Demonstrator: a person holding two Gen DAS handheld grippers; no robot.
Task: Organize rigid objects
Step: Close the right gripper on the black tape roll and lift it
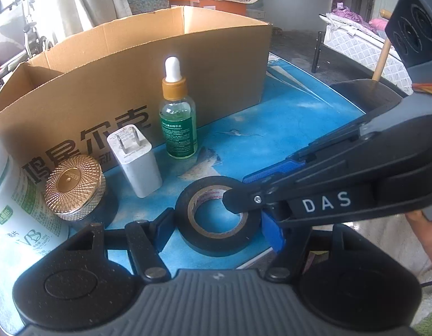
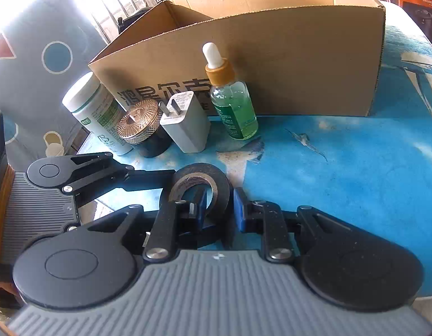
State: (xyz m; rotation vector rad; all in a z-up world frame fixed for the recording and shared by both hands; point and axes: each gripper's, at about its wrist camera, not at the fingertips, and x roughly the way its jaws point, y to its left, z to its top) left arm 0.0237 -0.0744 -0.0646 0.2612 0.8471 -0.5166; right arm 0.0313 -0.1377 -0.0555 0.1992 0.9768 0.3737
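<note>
The roll of black electrical tape (image 1: pixel 216 218) lies flat on the bench (image 1: pixel 285 128), pinched across its width by the left tongs (image 1: pixel 220 231) and through its wall by the right tongs (image 2: pixel 220 210); opposing pulls could let it slip.

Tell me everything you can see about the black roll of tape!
The black roll of tape is a ring of glossy black tape wound on a tan cardboard core with red print inside. It lies flat on the blue picture-printed table cover, in front of the white plug charger. The right gripper is shut on its wall, one finger in the hole. The left gripper straddles its outside, pads at its sides.
</note>
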